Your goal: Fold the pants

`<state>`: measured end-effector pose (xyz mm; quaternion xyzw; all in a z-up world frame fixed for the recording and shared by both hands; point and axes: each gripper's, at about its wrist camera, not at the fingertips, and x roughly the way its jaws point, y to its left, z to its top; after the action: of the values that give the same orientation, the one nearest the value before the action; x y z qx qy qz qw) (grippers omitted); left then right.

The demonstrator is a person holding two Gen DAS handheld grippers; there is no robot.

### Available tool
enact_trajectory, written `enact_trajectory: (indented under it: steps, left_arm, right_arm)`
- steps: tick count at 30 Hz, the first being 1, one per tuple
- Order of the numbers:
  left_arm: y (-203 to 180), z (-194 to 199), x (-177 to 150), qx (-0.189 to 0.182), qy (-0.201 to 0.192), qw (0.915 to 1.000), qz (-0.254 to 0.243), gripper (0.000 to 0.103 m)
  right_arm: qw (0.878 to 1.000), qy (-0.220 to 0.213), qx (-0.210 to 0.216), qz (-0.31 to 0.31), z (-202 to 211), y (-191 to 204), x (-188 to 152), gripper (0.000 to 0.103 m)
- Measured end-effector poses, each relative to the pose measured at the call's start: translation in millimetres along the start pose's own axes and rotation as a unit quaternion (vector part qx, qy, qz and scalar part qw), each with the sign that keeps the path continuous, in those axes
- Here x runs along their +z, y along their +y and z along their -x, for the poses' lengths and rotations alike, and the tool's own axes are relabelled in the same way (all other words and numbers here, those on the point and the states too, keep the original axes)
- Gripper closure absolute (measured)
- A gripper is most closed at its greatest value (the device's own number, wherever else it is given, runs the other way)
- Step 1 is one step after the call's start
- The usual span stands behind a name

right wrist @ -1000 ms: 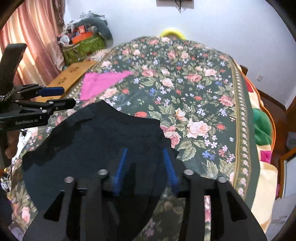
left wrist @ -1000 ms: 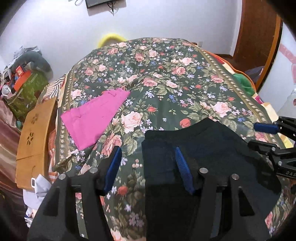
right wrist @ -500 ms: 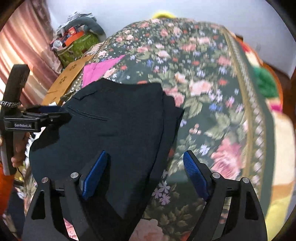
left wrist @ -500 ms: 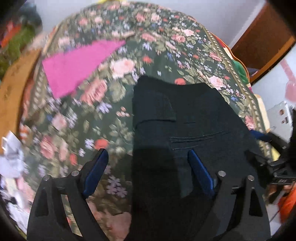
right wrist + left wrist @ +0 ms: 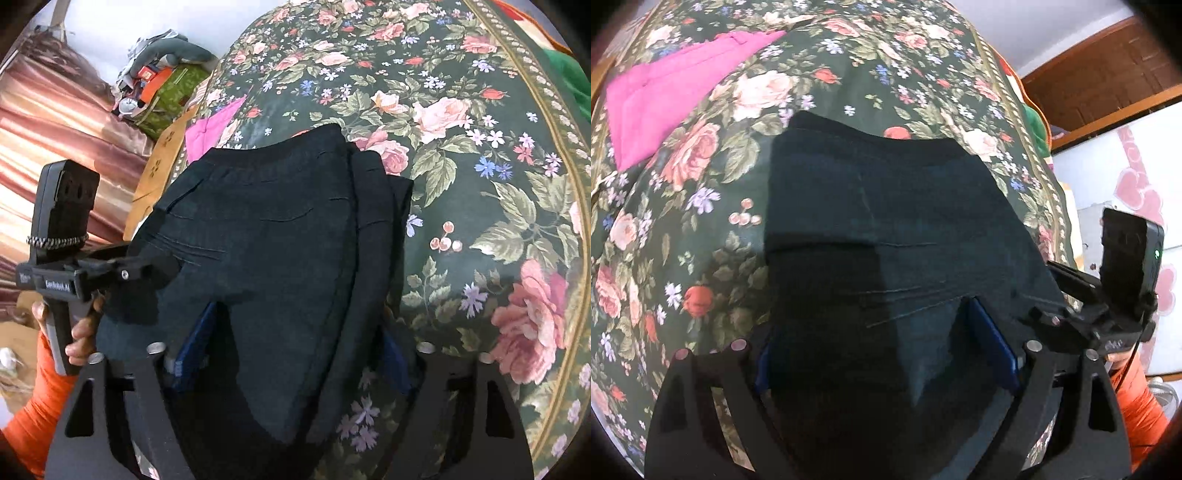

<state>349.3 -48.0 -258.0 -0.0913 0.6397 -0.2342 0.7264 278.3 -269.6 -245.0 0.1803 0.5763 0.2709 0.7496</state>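
The folded dark navy cloth pants [image 5: 886, 221] were laid on the floral bedspread [image 5: 701, 184]. Both the left gripper [image 5: 886, 354] and right gripper [image 5: 291, 350] were spread wide over them, nothing clamped.

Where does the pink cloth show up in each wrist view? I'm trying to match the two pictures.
Left wrist view: the pink cloth lies at the upper left, on the floral bedspread beyond the black pants.
Right wrist view: only a small part of it shows, left of center, just past the pants' far edge.
Shared landmark: the black pants, at the center of both views.
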Motion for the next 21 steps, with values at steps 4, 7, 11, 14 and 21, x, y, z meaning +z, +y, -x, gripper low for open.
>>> enact_trajectory:
  steps: [4, 7, 11, 14, 21]
  left_arm:
    - [7, 5, 1, -0.006, -0.01, 0.9998, 0.017, 0.035]
    - [14, 14, -1, -0.012, -0.022, 0.9992, 0.03, 0.052]
    - [11, 23, -4, -0.004, -0.037, 0.9991, 0.017, 0.065]
    - [3, 32, -6, 0.014, -0.055, 0.9984, -0.003, 0.072]
    - [-13, 68, -4, 0.051, -0.116, 0.9911, -0.04, 0.078]
  right_arm:
    - [1.0, 0.005, 0.003, 0.004, 3, 3, 2, 0.061]
    - [1.0, 0.002, -0.011, 0.027, 7, 10, 4, 0.074]
    - [0.999, -0.003, -0.02, 0.047, 11, 18, 8, 0.079]
    - [0.997, -0.017, -0.036, 0.072, 16, 29, 10, 0.081]
    - [0.989, -0.065, -0.051, 0.126, 31, 66, 30, 0.082]
